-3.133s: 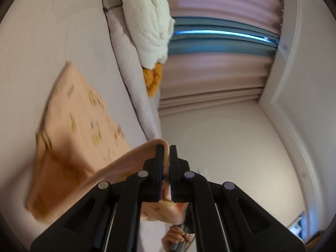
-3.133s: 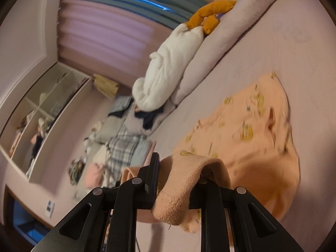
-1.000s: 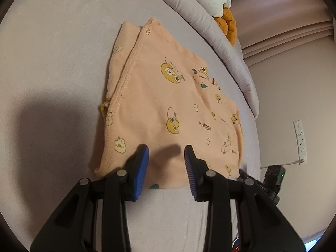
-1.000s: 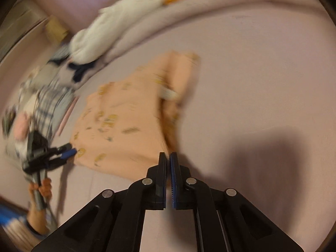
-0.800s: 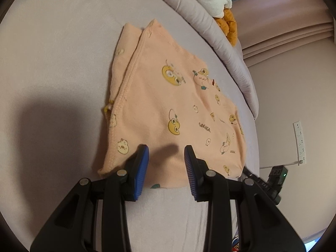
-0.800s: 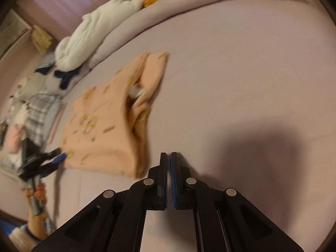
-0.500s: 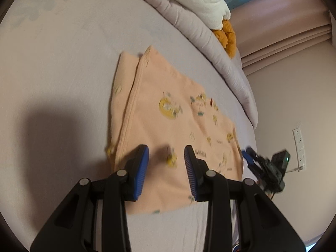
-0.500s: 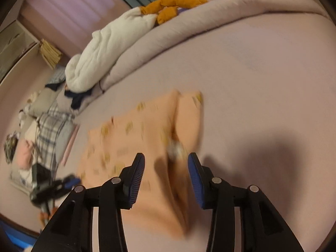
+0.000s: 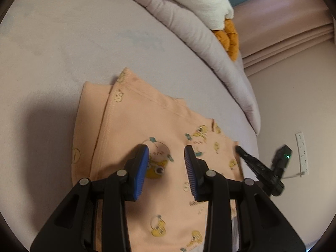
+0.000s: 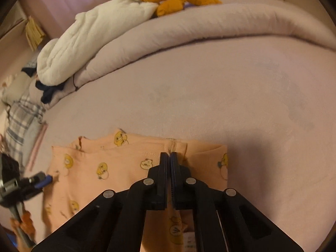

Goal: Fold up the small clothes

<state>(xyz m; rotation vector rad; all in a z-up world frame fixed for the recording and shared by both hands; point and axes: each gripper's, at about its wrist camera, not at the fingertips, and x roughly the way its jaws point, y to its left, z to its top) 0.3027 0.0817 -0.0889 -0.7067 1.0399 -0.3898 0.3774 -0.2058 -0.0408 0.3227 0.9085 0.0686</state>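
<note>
Left claw (image 9: 166,163) gapes empty above the peach garment (image 9: 147,126) (right claw (image 10: 169,163) closed, gripping nothing).

Left wrist camera close above the peach garment (image 9: 147,126) on the bed (image 9: 63,42), looking along its fingers toward the rolled duvet (image 9: 189,21) and curtained wall, right wrist camera low over the same garment (image 10: 100,163), facing the duvet (image 10: 189,31), each view catching the opposite gripper at its edge.
</note>
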